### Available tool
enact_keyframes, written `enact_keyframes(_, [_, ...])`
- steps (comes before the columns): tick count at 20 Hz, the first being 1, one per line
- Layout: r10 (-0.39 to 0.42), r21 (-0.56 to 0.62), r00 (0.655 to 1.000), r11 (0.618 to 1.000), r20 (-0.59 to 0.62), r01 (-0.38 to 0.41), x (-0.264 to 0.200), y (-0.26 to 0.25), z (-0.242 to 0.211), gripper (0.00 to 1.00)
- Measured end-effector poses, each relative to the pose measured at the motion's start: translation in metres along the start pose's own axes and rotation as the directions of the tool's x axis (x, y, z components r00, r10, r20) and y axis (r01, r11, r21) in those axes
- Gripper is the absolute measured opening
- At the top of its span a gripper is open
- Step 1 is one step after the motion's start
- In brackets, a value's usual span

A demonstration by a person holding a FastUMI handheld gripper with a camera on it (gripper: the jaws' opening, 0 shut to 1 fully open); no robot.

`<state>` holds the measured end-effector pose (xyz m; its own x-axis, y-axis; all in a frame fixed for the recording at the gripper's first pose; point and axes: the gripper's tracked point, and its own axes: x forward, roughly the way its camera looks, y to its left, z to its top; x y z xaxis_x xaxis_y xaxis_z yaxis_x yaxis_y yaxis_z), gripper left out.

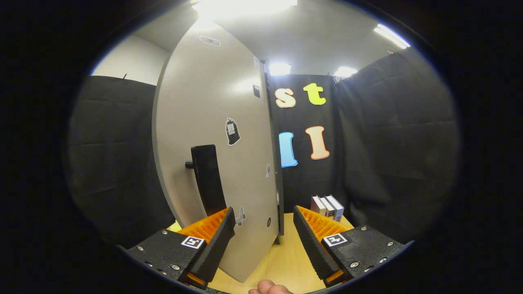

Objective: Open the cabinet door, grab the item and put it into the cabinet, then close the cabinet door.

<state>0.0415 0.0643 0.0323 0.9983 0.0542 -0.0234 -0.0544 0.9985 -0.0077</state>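
- Cabinet door point(212, 134), centre-left: grey-beige panel, black handle point(208, 179), small stickers, none legible.
- Books point(328, 207) on desk point(282, 257), lower right.
- Tongs point(264, 222) wide open, holding nothing; door edge between fingers.

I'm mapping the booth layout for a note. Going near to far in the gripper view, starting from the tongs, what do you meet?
Open tongs → cabinet door with its black handle, the door's lower part between the fingers → books standing on the wooden table.
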Motion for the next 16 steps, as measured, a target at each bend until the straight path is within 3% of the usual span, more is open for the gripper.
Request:
enact_keyframes(10, [0.05, 0.002, 0.998, 0.999, 0.038, -0.05, 0.054, 0.131, -0.017, 0.91])
enact_keyframes(16, [0.025, -0.028, 0.998, 0.999, 0.056, -0.024, 0.071, 0.153, -0.019, 0.91])
